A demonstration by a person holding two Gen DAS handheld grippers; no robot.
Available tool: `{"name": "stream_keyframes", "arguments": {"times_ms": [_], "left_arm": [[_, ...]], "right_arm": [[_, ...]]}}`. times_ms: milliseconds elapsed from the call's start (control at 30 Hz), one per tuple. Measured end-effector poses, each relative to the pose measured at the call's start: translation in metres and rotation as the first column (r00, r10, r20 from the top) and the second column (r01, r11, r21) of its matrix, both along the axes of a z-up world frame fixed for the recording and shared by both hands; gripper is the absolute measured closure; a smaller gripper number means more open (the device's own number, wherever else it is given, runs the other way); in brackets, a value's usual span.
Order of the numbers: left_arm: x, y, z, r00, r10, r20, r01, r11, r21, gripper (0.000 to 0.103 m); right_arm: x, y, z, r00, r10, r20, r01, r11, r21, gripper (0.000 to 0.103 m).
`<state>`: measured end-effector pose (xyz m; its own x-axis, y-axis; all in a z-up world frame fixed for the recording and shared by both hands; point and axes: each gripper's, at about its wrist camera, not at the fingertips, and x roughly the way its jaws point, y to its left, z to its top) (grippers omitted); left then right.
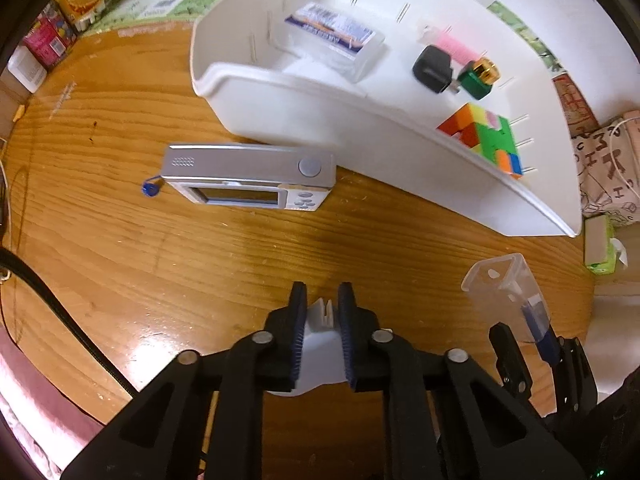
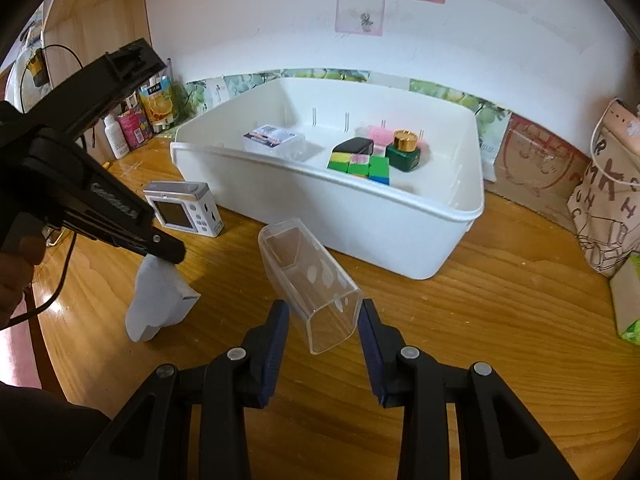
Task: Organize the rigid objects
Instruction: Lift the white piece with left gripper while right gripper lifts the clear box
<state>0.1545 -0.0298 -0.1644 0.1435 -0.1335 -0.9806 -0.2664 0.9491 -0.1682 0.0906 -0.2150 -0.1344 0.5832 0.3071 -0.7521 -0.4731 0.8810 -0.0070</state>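
Observation:
My left gripper (image 1: 322, 300) is shut on a white plastic object (image 1: 320, 332) and holds it above the wooden table; the object also shows in the right wrist view (image 2: 158, 300). My right gripper (image 2: 323, 314) holds a clear plastic box (image 2: 310, 280) between its fingers, tilted, above the table; the box also shows in the left wrist view (image 1: 508, 292). A silver digital camera (image 1: 248, 178) stands on the table beside the white bin (image 1: 320, 120). The bin holds a puzzle cube (image 1: 484, 140), a black adapter (image 1: 432, 68), a green bottle with a gold cap (image 1: 478, 76) and a small card box (image 1: 336, 36).
Juice cartons and bottles (image 2: 136, 120) stand at the table's back left. A patterned bag (image 2: 608, 196) and a green tissue pack (image 1: 598, 246) sit at the right edge. A black cable (image 1: 60, 312) runs along the left side.

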Motion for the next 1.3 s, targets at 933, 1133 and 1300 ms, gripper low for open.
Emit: {"name": "stream_keyframes", "arguments": {"times_ms": [933, 1133, 1300], "left_arm": [[-0.051, -0.005, 0.004, 0.999, -0.046, -0.028, 0.045, 0.999, -0.023, 0.040], [-0.057, -0.013, -0.020, 0.993, -0.067, -0.096, 0.067, 0.998, -0.005, 0.026], [-0.060, -0.013, -0.029, 0.991, -0.060, -0.120, 0.061, 0.998, 0.006, 0.026]], "right_arm": [[-0.028, -0.017, 0.028, 0.997, -0.015, 0.078, 0.014, 1.000, 0.013, 0.067], [-0.034, -0.028, 0.026, 0.997, -0.041, 0.066, 0.040, 0.999, 0.011, 0.067], [-0.038, -0.037, 0.025, 0.996, -0.070, 0.062, 0.069, 0.998, 0.014, 0.067]]}}
